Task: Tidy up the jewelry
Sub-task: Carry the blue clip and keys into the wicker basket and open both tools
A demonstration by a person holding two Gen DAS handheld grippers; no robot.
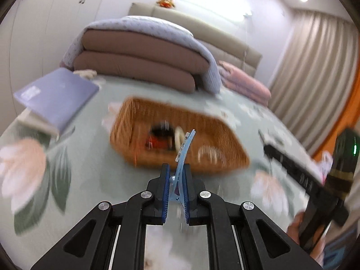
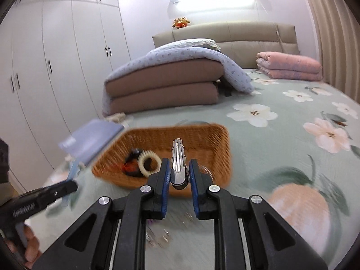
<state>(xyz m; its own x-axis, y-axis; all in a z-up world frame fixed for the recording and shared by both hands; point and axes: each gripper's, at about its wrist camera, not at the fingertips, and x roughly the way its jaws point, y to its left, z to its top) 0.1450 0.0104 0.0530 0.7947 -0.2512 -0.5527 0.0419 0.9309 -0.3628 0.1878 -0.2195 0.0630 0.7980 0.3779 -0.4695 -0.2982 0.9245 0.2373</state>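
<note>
My left gripper (image 1: 176, 172) is shut on a translucent blue hair clip (image 1: 183, 155) and holds it above the bedspread, just in front of a woven orange basket (image 1: 144, 117). My right gripper (image 2: 178, 167) is shut on a silver metal hair clip (image 2: 178, 164) in front of the same basket (image 2: 202, 135). The basket holds a cream ring-shaped hair tie (image 2: 148, 162), a black and red item (image 2: 131, 164) and a clear ring (image 1: 210, 154). The left gripper with the blue clip (image 2: 73, 171) shows at the left of the right wrist view.
A lavender book (image 1: 56, 96) lies left of the basket. Folded brown and blue quilts (image 2: 166, 85) and a pink quilt (image 2: 290, 66) lie behind it. Small metal pieces (image 2: 162, 236) lie on the floral bedspread (image 2: 281, 146) under the right gripper. White wardrobes (image 2: 56, 67) stand at the left.
</note>
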